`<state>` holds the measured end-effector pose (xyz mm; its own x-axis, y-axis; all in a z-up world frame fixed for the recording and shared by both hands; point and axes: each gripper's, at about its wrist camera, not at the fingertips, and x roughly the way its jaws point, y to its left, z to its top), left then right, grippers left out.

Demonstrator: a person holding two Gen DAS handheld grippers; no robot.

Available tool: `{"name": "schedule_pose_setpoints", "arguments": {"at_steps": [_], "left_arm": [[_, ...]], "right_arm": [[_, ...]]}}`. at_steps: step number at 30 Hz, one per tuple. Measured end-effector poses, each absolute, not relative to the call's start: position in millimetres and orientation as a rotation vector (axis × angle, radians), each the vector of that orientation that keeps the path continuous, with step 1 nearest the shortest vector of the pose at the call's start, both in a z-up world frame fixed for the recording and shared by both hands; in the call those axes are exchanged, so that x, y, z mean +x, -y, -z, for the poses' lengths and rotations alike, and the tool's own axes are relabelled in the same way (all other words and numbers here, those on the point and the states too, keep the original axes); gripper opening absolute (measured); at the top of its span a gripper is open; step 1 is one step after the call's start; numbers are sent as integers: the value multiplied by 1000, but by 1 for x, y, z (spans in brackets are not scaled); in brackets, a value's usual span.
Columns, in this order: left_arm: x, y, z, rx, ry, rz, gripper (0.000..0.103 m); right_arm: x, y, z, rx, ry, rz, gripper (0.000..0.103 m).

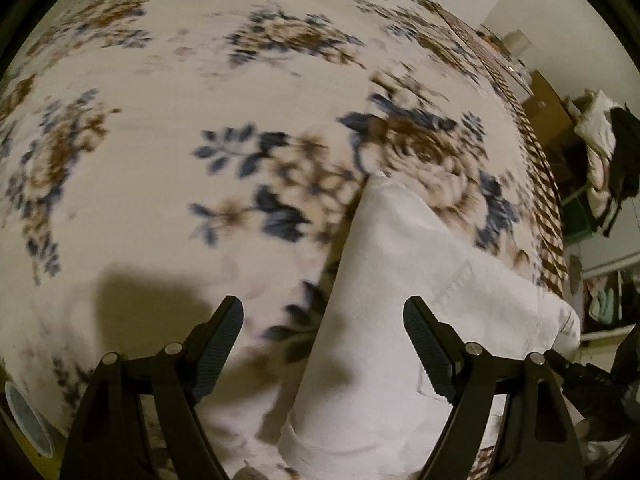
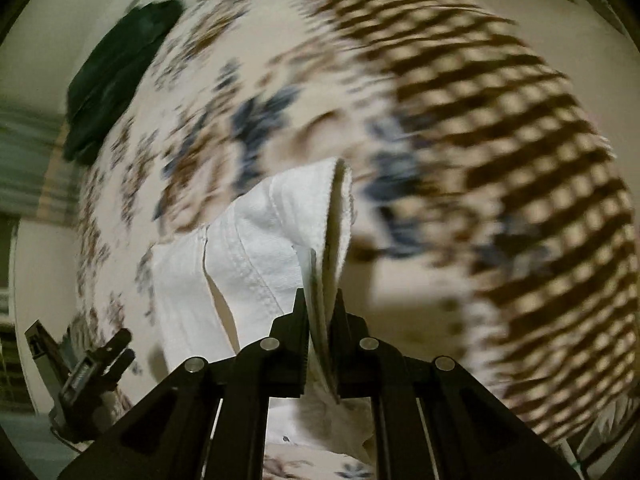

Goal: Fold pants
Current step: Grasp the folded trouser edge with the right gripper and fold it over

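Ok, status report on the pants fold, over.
Right gripper clamped on white pants edge. Left gripper open over pants, gripping nothing. Pants on floral bedspread. Nothing obstructing.

the floral bedcover (image 2: 248, 112) smears with blur, and the white pants (image 1: 384, 380) run off the bottom edge.

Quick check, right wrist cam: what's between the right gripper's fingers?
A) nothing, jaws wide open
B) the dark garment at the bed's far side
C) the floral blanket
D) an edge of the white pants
D: in the right wrist view the right gripper has its jaws closed on a layered edge of the white pants, which rise off the floral blanket; the dark garment lies far off, untouched.
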<state>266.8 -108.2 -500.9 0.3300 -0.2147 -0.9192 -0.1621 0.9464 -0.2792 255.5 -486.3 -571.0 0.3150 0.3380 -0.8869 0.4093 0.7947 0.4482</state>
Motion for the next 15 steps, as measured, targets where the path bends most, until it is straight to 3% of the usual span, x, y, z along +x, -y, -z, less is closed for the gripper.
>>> {"name": "schedule_pose_setpoints", "arguments": {"at_steps": [13, 14, 15], "left_arm": [[348, 150, 556, -411, -1349, 129, 81], [353, 150, 561, -431, -1348, 146, 76], [357, 148, 565, -451, -1335, 164, 52]], "right_arm": [[261, 524, 630, 697, -1338, 125, 13], [259, 528, 638, 725, -1349, 130, 13], [257, 533, 644, 771, -1345, 137, 13]]}}
